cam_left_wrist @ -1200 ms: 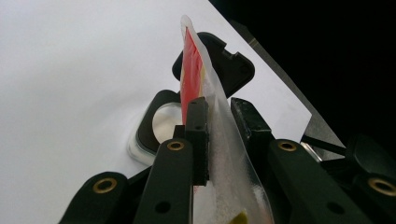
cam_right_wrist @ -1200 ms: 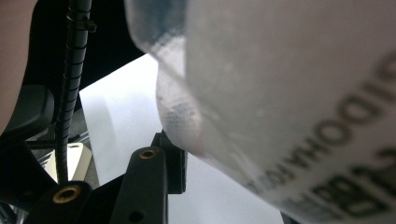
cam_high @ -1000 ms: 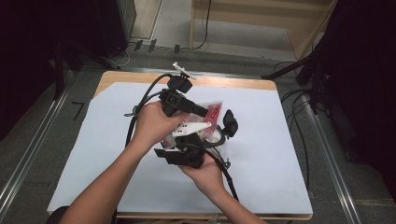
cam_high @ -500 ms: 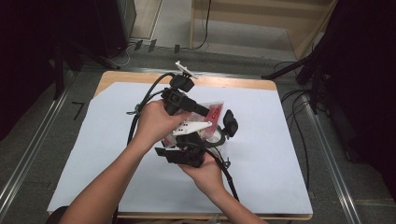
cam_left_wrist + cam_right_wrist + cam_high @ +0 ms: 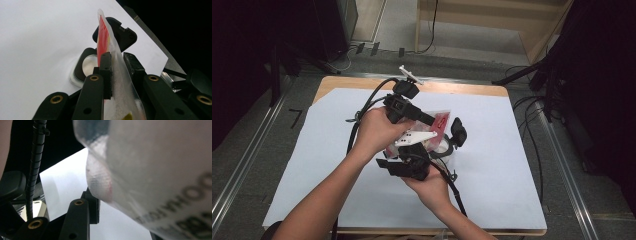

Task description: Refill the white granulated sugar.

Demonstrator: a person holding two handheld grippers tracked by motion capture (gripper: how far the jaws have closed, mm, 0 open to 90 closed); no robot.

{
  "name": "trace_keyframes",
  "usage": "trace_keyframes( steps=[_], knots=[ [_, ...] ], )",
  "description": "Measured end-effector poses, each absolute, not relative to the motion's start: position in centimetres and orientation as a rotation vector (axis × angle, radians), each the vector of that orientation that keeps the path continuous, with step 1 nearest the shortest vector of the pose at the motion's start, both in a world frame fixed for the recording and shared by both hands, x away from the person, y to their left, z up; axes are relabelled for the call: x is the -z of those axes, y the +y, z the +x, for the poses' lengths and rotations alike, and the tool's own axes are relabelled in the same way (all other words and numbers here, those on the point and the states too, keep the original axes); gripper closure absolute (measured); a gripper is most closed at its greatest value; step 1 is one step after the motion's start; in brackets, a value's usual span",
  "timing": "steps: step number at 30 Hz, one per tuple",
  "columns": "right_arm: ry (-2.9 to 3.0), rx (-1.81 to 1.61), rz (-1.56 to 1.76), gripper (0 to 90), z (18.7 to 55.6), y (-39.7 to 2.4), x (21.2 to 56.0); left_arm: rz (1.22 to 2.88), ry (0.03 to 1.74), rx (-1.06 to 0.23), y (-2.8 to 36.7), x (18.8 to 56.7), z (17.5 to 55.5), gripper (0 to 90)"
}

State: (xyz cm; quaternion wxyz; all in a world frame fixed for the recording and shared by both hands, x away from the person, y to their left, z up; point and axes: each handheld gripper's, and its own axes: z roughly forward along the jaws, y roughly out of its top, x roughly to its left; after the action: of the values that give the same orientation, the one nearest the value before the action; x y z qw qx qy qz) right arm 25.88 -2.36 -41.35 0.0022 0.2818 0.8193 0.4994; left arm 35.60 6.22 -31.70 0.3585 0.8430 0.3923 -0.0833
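Pinching the clear pouch (image 5: 117,75) edge: left tool (image 5: 117,72); right tool (image 5: 105,202) gripping it too, bare sheet (image 5: 512,165) all around.

The left gripper (image 5: 432,122) lies behind the right gripper (image 5: 412,162) at the middle of the table (image 5: 492,91). A plastic pouch (image 5: 439,122) stands between them. Below it, an open container (image 5: 83,67) rests on the paper sheet (image 5: 492,165), its lid (image 5: 458,132) to the right.
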Motion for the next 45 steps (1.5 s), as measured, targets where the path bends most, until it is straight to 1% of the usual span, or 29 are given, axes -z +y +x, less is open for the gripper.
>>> trace_keyframes(
  steps=[9,19,24,30,45],
  knots=[
    [2.565,-1.56,0.873,63.7,25.9,-2.3,41.6,2.185,1.003,0.208,6.3,31.8,35.6,78.5],
    [2.56,-1.536,0.838,60.4,25.4,-1.9,41.9,2.166,0.993,0.188,6.9,32.0,34.7,78.7],
    [2.567,-1.508,0.805,56.7,24.9,-1.5,42.4,2.158,0.994,0.187,7.5,32.2,34.0,78.5],
    [2.582,-1.507,0.777,56.3,24.5,-1.4,43.1,2.161,0.995,0.18,8.2,32.4,33.3,78.2],
    [2.595,-1.475,0.679,55.1,23.6,-1.2,44.6,2.174,1.014,0.225,8.7,33.0,32.4,75.0]
  ],
)
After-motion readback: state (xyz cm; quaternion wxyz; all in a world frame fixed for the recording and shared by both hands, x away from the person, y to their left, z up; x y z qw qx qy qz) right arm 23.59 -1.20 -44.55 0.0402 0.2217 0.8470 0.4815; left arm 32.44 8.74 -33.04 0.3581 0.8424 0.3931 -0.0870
